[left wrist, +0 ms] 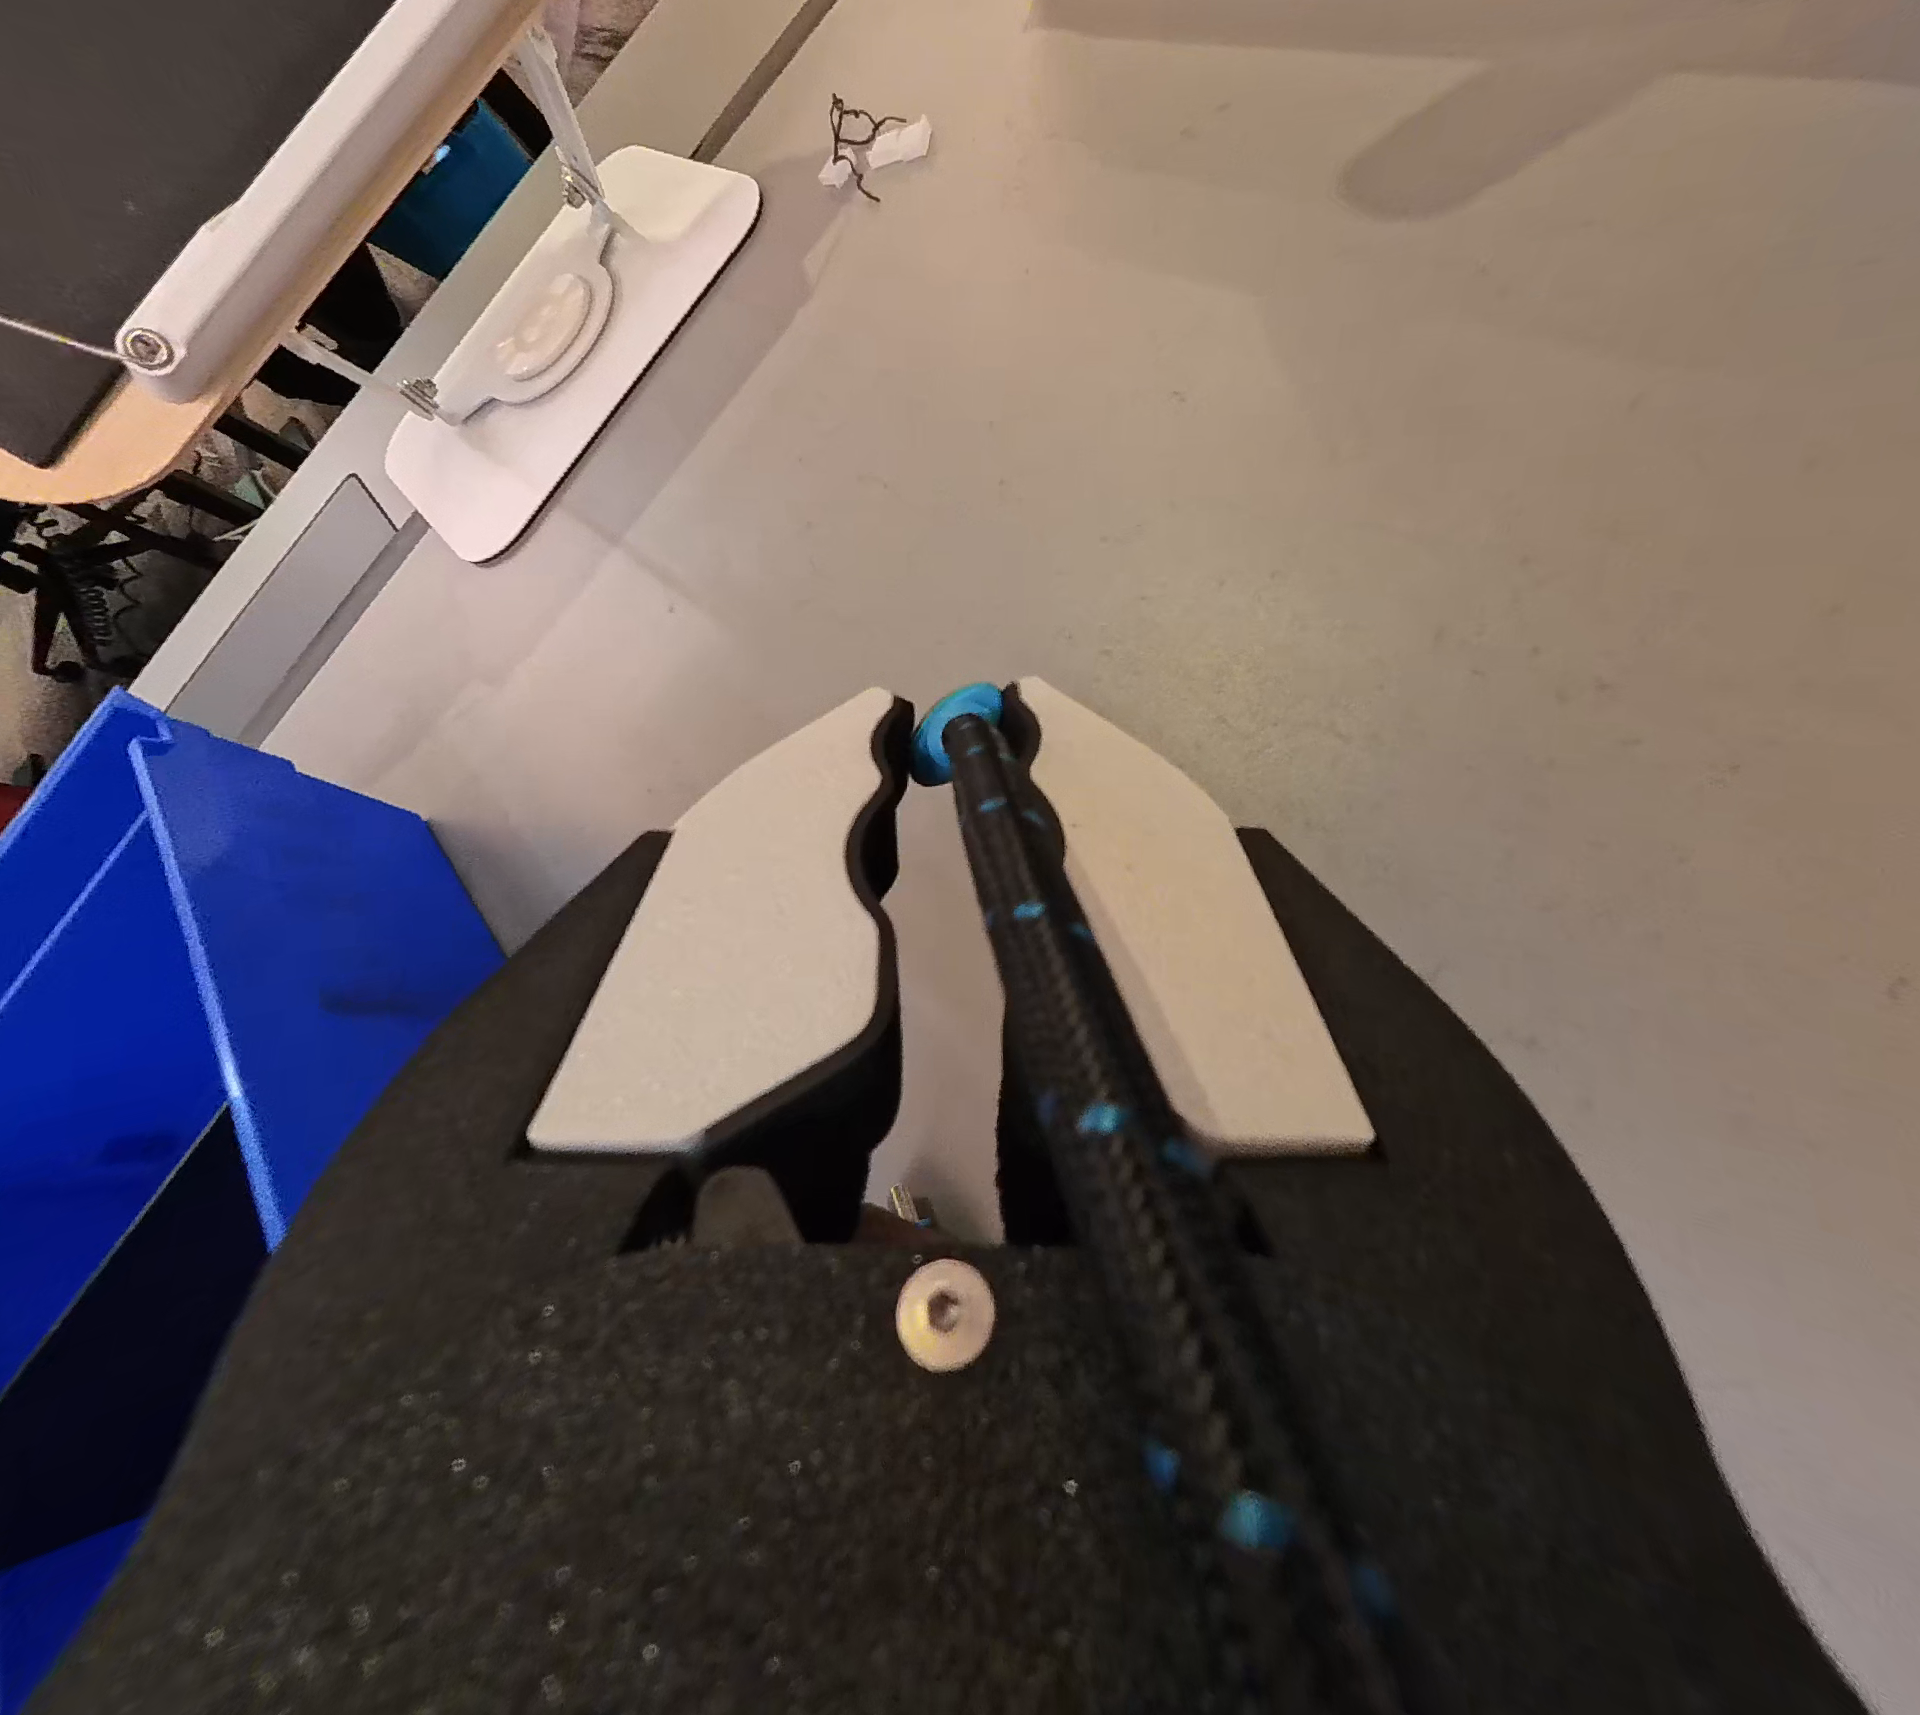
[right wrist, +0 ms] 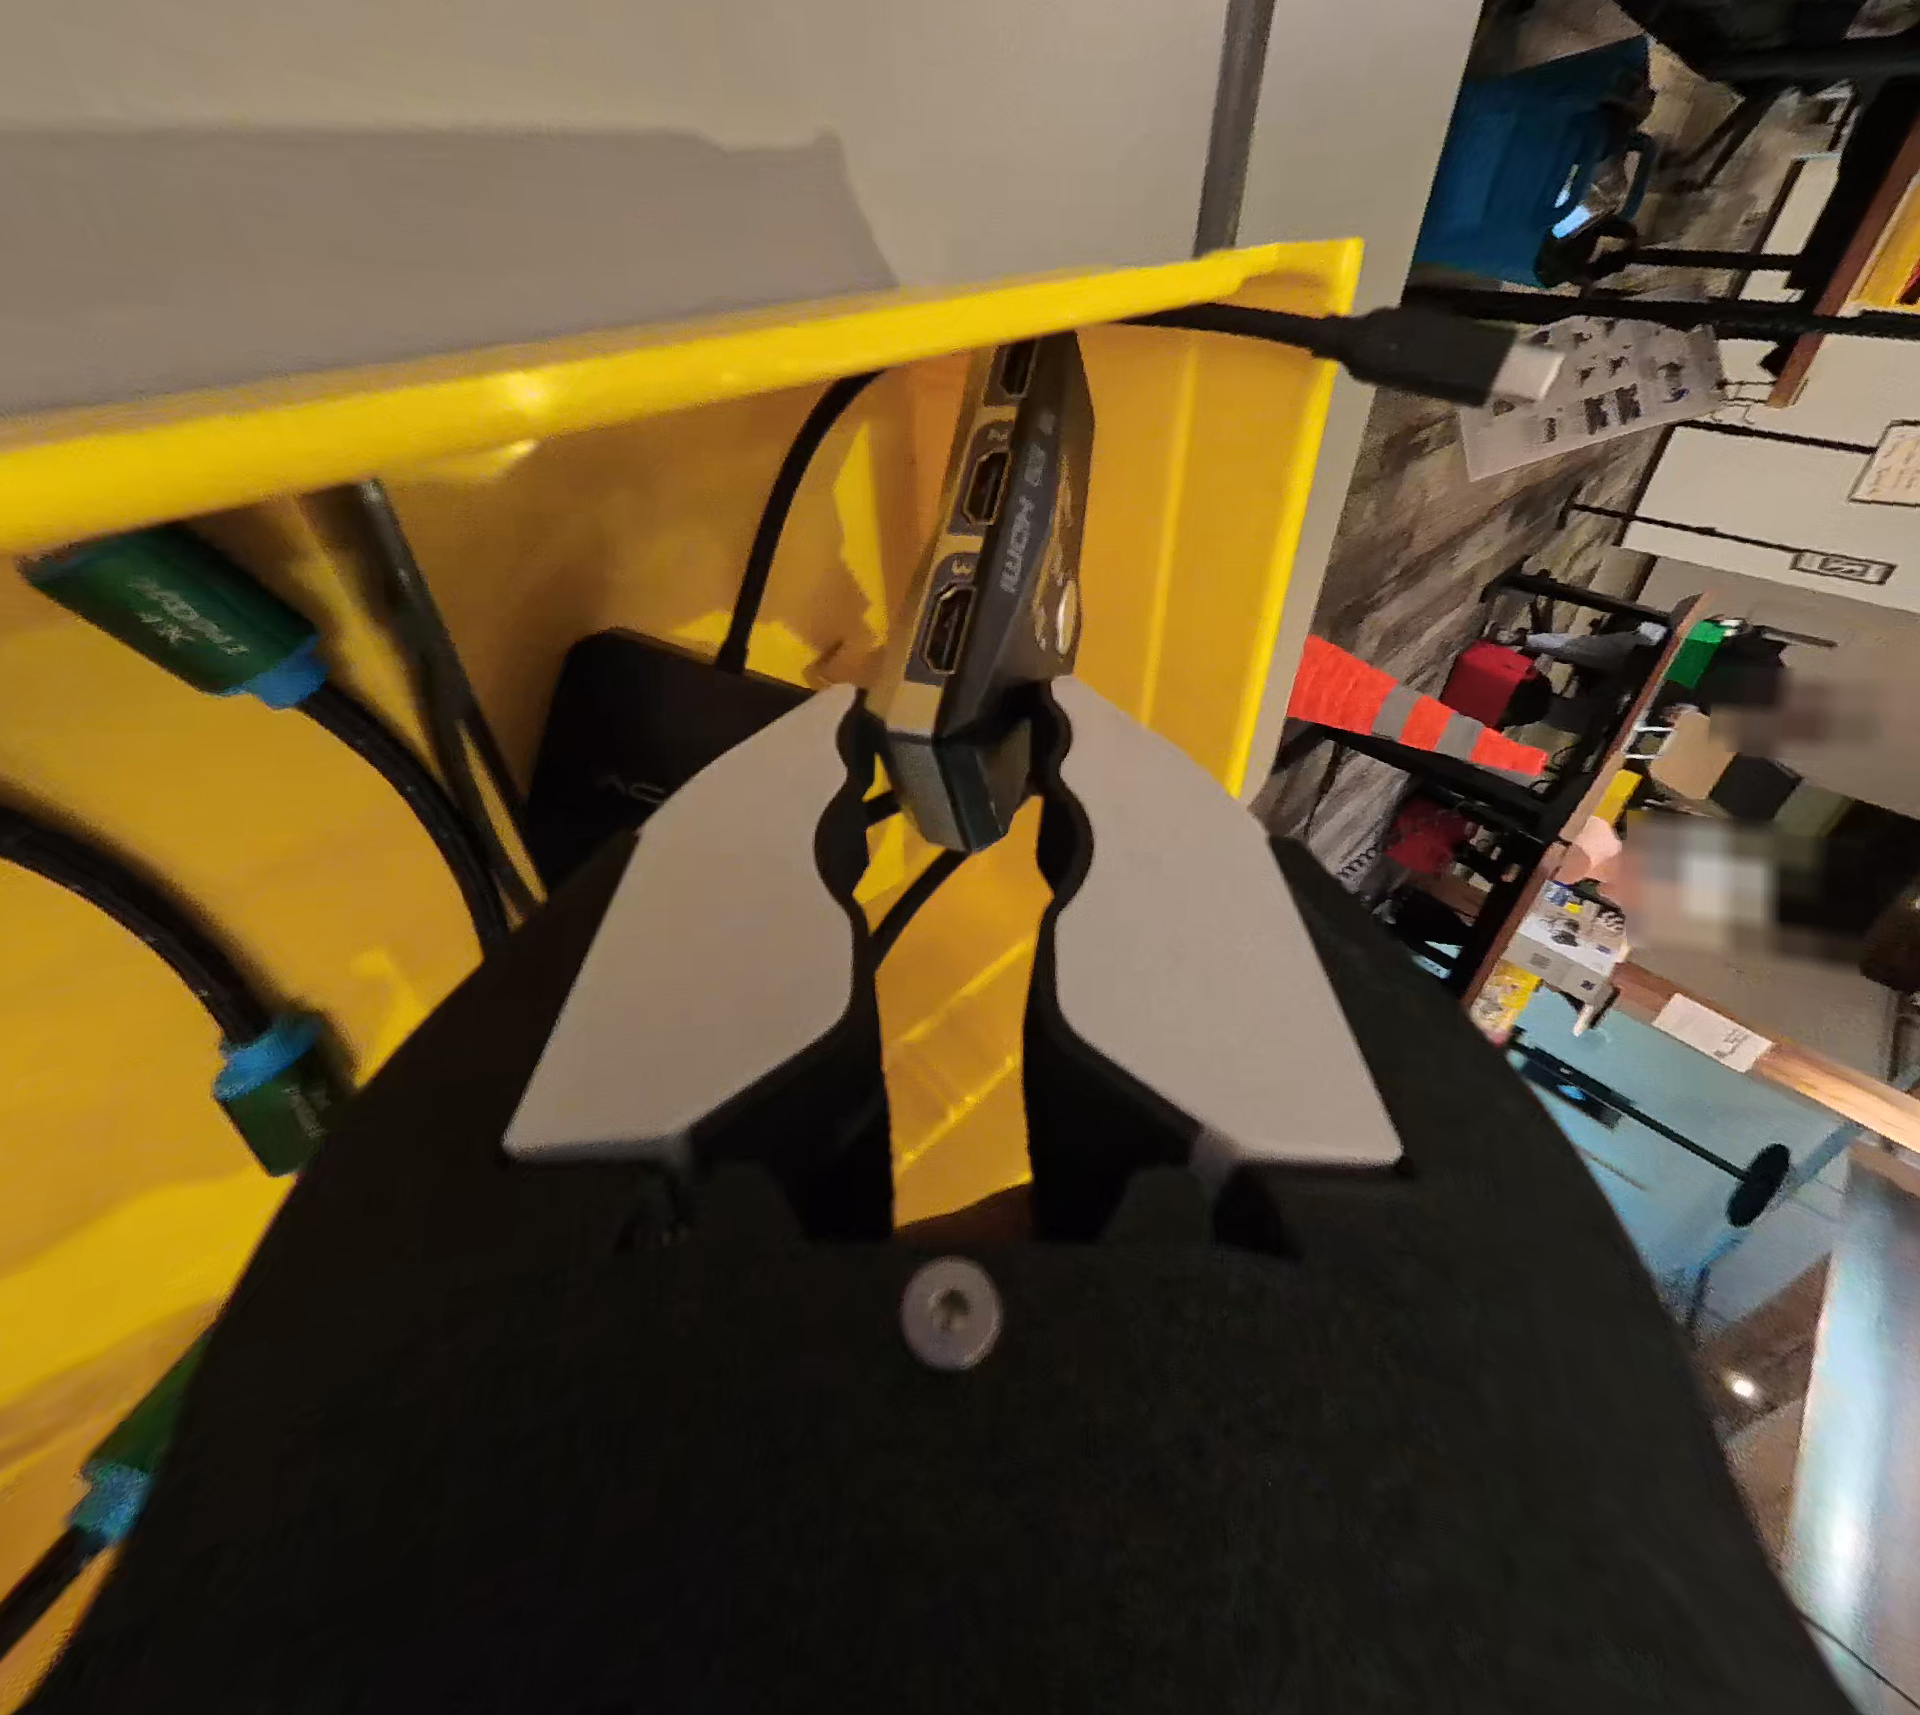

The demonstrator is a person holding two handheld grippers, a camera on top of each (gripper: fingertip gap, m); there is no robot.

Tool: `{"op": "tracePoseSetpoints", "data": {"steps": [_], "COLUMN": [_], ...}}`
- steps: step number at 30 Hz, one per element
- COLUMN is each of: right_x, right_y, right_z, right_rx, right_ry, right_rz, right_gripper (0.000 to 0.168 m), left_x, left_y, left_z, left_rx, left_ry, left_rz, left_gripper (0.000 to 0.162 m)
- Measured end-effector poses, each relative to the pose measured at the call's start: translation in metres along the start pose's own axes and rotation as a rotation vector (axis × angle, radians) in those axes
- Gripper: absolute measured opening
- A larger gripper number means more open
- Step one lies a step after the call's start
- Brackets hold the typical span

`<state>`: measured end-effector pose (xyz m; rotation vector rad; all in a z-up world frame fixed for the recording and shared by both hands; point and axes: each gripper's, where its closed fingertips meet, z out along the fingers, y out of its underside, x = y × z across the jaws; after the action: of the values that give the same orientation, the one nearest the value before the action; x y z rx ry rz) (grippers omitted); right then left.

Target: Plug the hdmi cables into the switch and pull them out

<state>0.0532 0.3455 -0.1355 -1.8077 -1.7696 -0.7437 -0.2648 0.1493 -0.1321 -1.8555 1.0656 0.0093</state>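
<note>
HDMI switch [right wrist: 1003, 585], dark and slim, sits clamped at its near end in our right tongs [right wrist: 951, 715], raised over the yellow bin [right wrist: 665, 387] and tilted toward 12 o'clock; we count three ports along its visible side. The bin's rim crosses just behind the switch, and a black plug [right wrist: 1455, 361] juts past the rim's corner at 2 o'clock. Inside the bin, at 9 o'clock, we count three green connectors [right wrist: 177, 616] with blue collars on braided leads. Our left tongs [left wrist: 961, 720] grip a black braided cable [left wrist: 1049, 948] flecked blue, pinched at its blue collar [left wrist: 951, 730]; its connector is hidden. Ahead of them the grey surface [left wrist: 1299, 439] lies bare out to a bin wall at 1 o'clock, with a white stand [left wrist: 571, 346] at 10 o'clock by the edge and a blue bin [left wrist: 187, 938] close at 8 o'clock.
</note>
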Motion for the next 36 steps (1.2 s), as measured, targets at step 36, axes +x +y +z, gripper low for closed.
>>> {"op": "tracePoseSetpoints", "data": {"steps": [36], "right_x": [-0.239], "right_y": [-0.364], "right_z": [-0.296], "right_rx": [1.228], "right_ry": [-0.736], "right_rz": [0.905], "right_gripper": [0.009], "left_x": [-0.043], "left_y": [0.001], "left_z": [0.000], "left_rx": [-0.066], "left_ry": [-0.305], "left_rz": [-0.023], "left_gripper": [0.015]}}
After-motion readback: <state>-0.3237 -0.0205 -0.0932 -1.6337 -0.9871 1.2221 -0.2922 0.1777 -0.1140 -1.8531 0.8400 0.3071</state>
